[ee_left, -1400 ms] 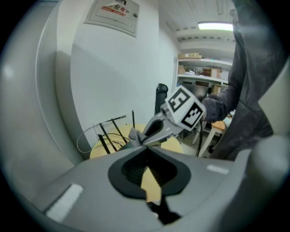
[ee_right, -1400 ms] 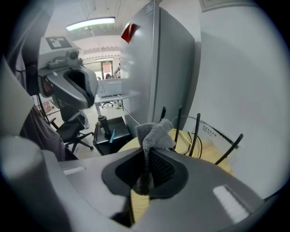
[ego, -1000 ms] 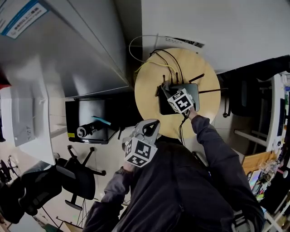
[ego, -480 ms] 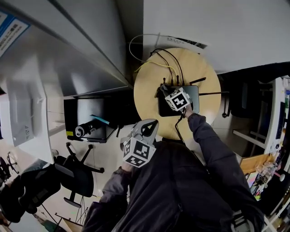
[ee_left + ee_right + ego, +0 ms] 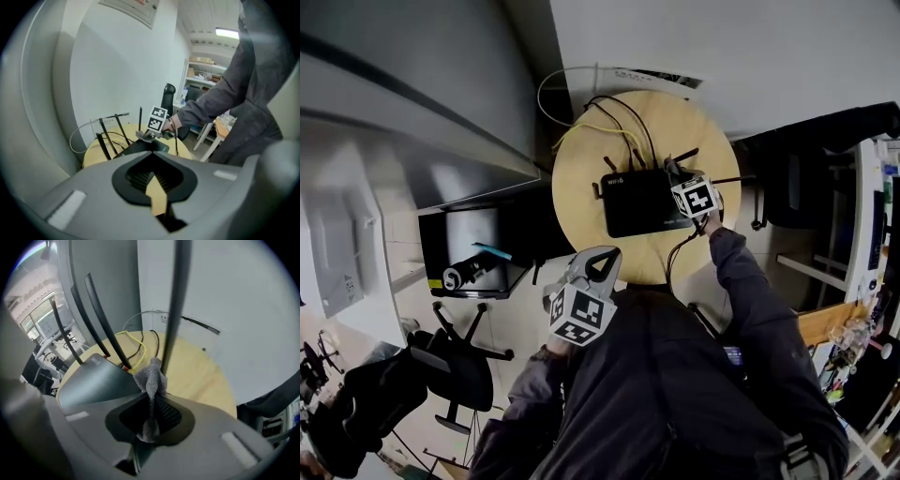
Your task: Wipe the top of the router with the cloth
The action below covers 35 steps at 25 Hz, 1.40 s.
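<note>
Holding cloth [image 5: 150,373]: right gripper [image 5: 150,394], jaws clamped on it, at router [image 5: 639,202] right edge.
Left gripper [image 5: 153,152]: jaws together, empty.

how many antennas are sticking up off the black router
4 thin black antennas along the flat black router's back edge: one right beside the grey cloth, three farther along.
</note>
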Tool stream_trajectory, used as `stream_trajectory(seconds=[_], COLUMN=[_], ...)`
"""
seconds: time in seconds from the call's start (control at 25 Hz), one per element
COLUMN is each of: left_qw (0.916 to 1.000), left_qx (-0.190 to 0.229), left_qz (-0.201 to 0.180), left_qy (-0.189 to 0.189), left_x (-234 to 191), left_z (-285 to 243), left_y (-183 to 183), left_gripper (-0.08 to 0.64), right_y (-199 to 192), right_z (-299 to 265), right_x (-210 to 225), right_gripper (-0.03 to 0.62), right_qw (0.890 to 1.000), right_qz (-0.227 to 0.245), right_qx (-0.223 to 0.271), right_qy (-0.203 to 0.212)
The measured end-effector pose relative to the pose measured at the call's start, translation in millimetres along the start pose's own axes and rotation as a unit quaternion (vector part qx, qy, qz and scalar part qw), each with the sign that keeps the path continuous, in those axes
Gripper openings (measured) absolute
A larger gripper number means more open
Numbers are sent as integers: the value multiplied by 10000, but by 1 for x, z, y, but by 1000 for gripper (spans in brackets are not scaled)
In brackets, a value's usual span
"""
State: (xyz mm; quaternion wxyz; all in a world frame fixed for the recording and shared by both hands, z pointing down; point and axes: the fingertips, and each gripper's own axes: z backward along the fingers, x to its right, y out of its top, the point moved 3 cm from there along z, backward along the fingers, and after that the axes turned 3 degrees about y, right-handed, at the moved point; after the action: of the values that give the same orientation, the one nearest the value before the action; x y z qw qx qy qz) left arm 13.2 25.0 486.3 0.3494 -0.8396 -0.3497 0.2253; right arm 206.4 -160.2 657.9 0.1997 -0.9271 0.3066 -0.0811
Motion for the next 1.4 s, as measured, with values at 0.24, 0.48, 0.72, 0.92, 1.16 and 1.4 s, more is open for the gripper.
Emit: stream_trajectory(seconds=[0.24,0.48,0.72,0.92,1.16,1.4], left_qw=[10000,10000,9997,9995,9993,9994], left_qx=[3,3,22,72,118,126], left_qz=[-2,26,79,83,120,185], left_qy=[-42,88,214,284,320,271], left_x=[11,5,-7,-12,-15,-15], left_z=[-2,2,7,13,19,21], left_y=[0,-4,-11,-14,-17,-19], left_gripper=[0,0,0,0,0,0], right_y=[-13,-6,21,41,55,42], right_z=[9,13,13,5,-12,-23], right_x=[21,11,-69,-136,-173,-174], right_gripper=[28,28,28,28,28,28], right_qw=[9987,9988,9978,9938,9918,9917], right_qz=[-13,-309,-146,330,494,568], right_qx=[-108,142,497,539,394,110], right_qy=[-501,-352,420,913,1111,1150])
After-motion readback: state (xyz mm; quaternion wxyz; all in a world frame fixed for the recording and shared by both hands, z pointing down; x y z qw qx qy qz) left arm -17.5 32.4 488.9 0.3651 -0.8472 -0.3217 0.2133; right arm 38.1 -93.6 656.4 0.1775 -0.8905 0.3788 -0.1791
